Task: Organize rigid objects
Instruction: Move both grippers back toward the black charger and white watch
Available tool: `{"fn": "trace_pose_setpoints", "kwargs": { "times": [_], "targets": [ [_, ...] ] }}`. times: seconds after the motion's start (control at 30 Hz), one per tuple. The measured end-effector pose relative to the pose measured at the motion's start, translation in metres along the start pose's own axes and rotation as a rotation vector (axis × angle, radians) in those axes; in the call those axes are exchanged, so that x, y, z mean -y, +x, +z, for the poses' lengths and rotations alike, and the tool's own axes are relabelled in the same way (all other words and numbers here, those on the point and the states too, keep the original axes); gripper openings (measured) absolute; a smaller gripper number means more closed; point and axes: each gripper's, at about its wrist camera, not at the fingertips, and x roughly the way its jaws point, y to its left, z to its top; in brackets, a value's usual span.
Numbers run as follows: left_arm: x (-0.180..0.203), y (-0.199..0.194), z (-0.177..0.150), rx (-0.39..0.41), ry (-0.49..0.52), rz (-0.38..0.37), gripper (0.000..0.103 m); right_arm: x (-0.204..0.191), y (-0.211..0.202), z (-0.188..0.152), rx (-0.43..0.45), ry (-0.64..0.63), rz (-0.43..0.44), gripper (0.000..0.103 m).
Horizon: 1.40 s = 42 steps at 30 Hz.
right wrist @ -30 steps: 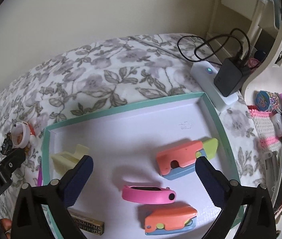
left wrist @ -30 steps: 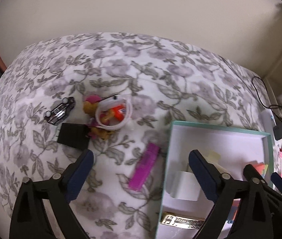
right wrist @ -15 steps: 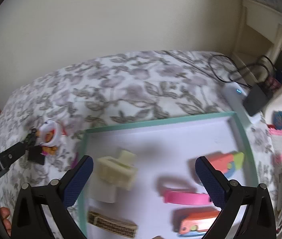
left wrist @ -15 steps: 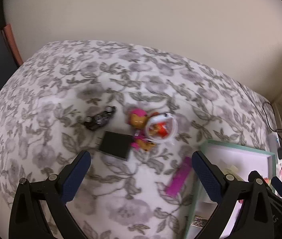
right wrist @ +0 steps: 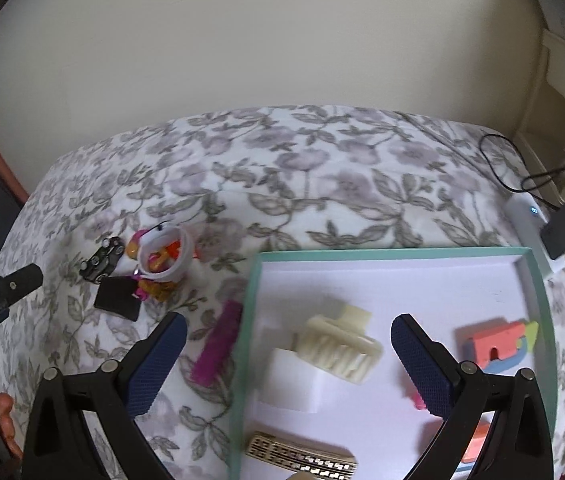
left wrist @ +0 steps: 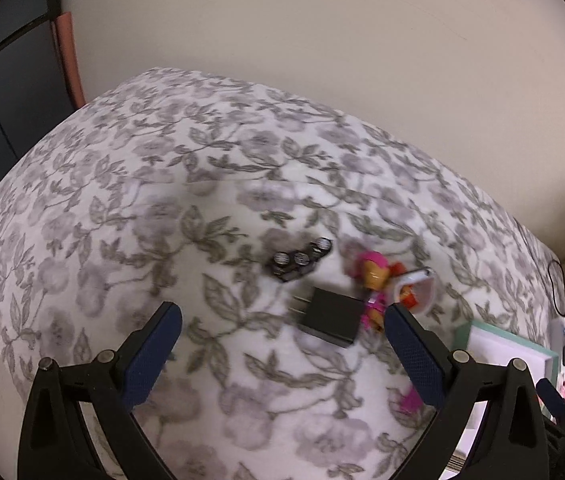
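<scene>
My left gripper (left wrist: pixel 282 316) is open above the floral bedspread, its fingers either side of a black charger plug (left wrist: pixel 330 316). Just beyond lie a black toy car (left wrist: pixel 300 260), a pink and yellow figure (left wrist: pixel 374 276) and a white ring (left wrist: pixel 418 290). My right gripper (right wrist: pixel 288 326) is open over the left rim of the teal tray (right wrist: pixel 362 256). In the tray lie a cream hair claw (right wrist: pixel 338 344), a white block (right wrist: pixel 290 380), an orange and blue toy (right wrist: pixel 498 344) and a gold patterned clip (right wrist: pixel 302 456). A magenta piece (right wrist: pixel 220 344) lies just outside the tray.
A white power bank (right wrist: pixel 526 216) with a black adapter (right wrist: pixel 562 232) and cable sits at the bed's right edge. A white shelf unit and small trinkets stand further right. A wall runs behind the bed; a dark cabinet (left wrist: pixel 2 80) stands left.
My left gripper has swung left, away from the tray, and now frames the charger plug. My right gripper has shifted left from the tray's middle to its left rim.
</scene>
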Motion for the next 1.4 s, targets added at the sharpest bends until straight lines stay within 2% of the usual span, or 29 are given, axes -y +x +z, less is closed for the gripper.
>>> {"fn": "trace_pose_setpoints", "kwargs": {
  "times": [0.1, 0.23, 0.47, 0.63, 0.83, 1.03, 1.4],
  "targets": [
    [-0.012, 0.007, 0.003, -0.011, -0.015, 0.021, 0.101, -0.007, 0.003, -0.001, 0.007, -0.004, 0.005, 0.103],
    [-0.017, 0.016, 0.005, -0.052, 0.002, 0.008, 0.101, -0.018, 0.012, -0.002, -0.011, -0.020, 0.023, 0.103],
    [-0.005, 0.044, 0.006, -0.138, 0.070, -0.017, 0.101, -0.031, 0.029, -0.003, -0.062, -0.047, 0.014, 0.103],
    [0.009, 0.061, 0.004, -0.176, 0.097, -0.033, 0.101, -0.039, 0.034, 0.002, -0.047, -0.056, 0.019, 0.103],
    [0.018, 0.078, 0.003, -0.205, 0.105, -0.061, 0.101, -0.041, 0.040, 0.018, -0.022, 0.000, 0.094, 0.103],
    [0.022, 0.091, 0.000, -0.224, 0.125, -0.057, 0.100, -0.048, 0.051, 0.036, 0.005, 0.050, 0.170, 0.102],
    [0.034, 0.105, -0.005, -0.250, 0.171, -0.071, 0.097, -0.069, 0.092, 0.041, -0.053, 0.052, 0.275, 0.092]
  ]
}}
